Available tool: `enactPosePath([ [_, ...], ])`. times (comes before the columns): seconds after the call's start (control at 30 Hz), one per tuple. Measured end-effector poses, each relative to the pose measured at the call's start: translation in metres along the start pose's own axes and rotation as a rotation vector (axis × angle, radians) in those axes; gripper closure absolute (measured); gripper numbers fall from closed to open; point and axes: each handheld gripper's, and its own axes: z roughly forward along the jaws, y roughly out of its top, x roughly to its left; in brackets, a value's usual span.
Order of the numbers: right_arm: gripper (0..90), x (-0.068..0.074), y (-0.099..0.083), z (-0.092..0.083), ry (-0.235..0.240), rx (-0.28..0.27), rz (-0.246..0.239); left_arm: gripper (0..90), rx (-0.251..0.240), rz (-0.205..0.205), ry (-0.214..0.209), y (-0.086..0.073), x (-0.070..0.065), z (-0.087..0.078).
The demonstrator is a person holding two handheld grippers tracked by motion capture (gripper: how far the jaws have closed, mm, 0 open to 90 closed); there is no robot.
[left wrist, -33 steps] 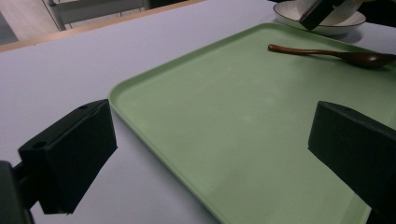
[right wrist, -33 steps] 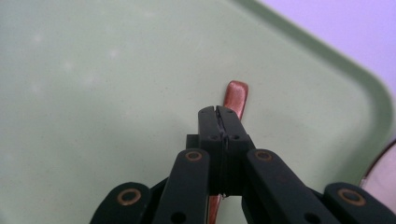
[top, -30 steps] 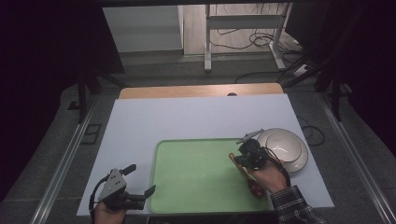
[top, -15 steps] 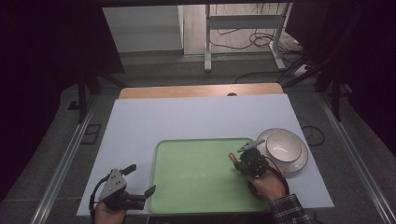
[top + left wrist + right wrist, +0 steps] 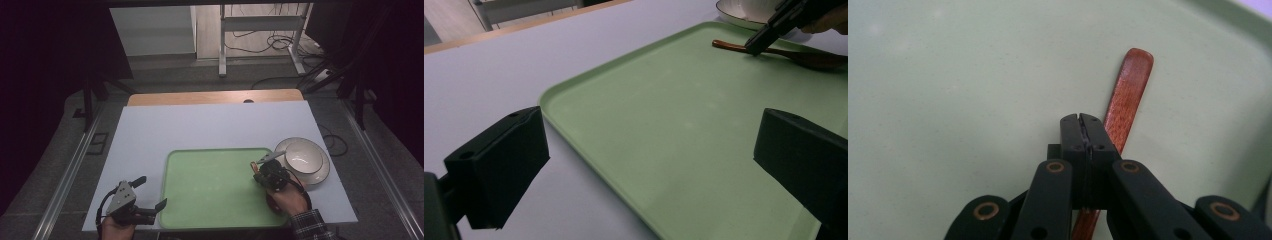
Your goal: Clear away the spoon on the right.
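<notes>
The right gripper (image 5: pixel 1082 120) had its jaws pressed flat together, with nothing between them, tips down on the green tray (image 5: pixel 210 185). A wooden spoon (image 5: pixel 1125 100) lay on the tray just beside those tips, its handle running out ahead of them and slightly to their side; whether the jaws touched the wood I could not tell. Seen from the left gripper view, the spoon (image 5: pixel 774 52) rested near the tray's far edge, bowl end toward the white bowl (image 5: pixel 304 157) and plate beyond.

The left gripper (image 5: pixel 135 202) hovered off the tray's near corner, jaws wide apart and holding nothing.

The spoon looked light, rigid and smooth (varnished, by its sheen), so it would likely slide on the slick tray if nudged from one side only. Its flat, thin handle sat low against the surface, leaving little to get under. The best hold seemed to be across the narrow mid-handle, jaws straddling both edges and closing squarely; a pinch near the tip would let the heavier bowl end swing.
</notes>
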Motion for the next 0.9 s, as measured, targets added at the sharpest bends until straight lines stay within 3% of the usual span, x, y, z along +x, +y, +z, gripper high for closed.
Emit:
enactPosePath([
  [0.6,90.0,-0.017,-0.006,-0.004,-0.043,-0.007,0.069,1.0,0.001,0.001,-0.001,0.0,0.0,0.0],
  [0.9,90.0,-0.018,-0.006,-0.005,-0.04,-0.018,0.071,1.0,-0.001,0.001,0.0,0.0,0.0,0.0],
])
